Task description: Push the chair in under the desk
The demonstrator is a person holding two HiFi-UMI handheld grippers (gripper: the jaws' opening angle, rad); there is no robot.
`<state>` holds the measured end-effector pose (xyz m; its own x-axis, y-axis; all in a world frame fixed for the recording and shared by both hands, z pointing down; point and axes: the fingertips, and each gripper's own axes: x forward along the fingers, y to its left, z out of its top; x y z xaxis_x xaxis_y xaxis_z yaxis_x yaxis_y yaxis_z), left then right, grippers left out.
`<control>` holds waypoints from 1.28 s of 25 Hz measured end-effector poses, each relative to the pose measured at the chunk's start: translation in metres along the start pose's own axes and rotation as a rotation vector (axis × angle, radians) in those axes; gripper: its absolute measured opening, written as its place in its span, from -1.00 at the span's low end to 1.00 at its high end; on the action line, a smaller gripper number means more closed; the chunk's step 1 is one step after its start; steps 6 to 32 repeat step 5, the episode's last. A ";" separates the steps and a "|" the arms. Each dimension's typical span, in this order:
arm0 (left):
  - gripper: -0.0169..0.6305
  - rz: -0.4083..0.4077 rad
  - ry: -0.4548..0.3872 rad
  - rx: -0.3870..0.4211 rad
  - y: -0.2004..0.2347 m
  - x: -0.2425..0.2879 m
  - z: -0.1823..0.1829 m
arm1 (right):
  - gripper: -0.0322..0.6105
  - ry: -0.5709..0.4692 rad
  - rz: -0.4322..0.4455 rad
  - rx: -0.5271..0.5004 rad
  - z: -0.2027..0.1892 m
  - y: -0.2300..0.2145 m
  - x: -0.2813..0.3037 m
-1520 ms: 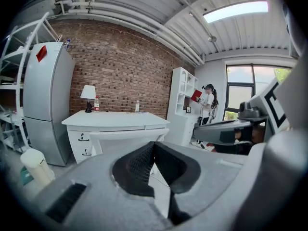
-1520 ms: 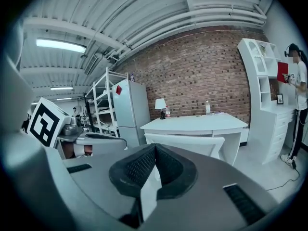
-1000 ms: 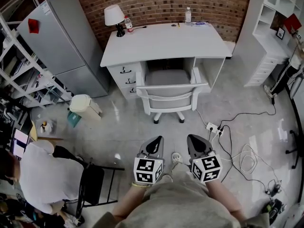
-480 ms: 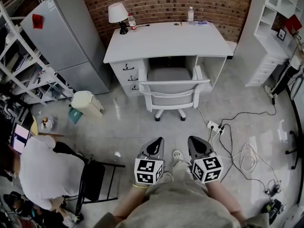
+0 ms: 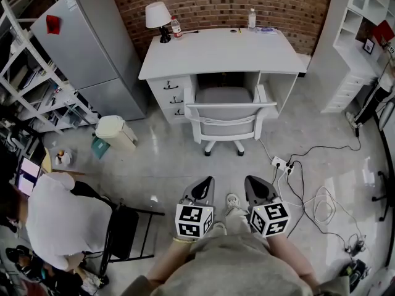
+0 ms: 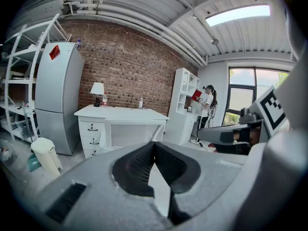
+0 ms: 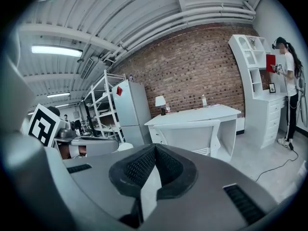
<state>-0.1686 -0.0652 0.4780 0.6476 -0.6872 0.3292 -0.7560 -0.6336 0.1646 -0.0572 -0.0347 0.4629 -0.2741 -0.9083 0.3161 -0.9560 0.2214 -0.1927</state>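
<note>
White plastic and grey padding make up the chair (image 5: pixel 227 113), which is standing straight ahead of both jaws and well apart from them, its back facing me. Its seat is sitting in the knee gap of the white bench (image 5: pixel 222 51), while its backrest, arm ends and castors (image 5: pixel 222 148) are showing clear of the bench front; that is fitting a chair waiting for a shove as well as one already rolled in as deep as it goes. I am holding the left gripper (image 5: pixel 202 189) and the right gripper (image 5: pixel 255 189) side by side, low and close to me, each with its jaws pressed together on nothing. I am judging the chair light and free-rolling on this glossy floor, its frame stiff, its seat likely swivelling, so any push is belonging on the top rail (image 5: pixel 229 106) of the backrest, spread to both ends to stop it twisting. A power strip (image 5: pixel 281 163) and cables are lying ahead and right of the right jaws, near the castors. No writing is reading clearly: the bottle (image 5: pixel 176 26) label is too small, and the cubes are bearing only black-and-white square markers.
</note>
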 end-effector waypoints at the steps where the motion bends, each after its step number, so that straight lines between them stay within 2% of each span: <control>1: -0.92 -0.001 0.000 -0.001 0.000 -0.001 0.000 | -0.88 0.000 0.001 0.001 0.000 0.001 0.000; 32: -0.92 -0.002 -0.002 -0.001 0.003 -0.004 0.000 | -0.88 0.000 0.004 -0.002 -0.001 0.006 0.001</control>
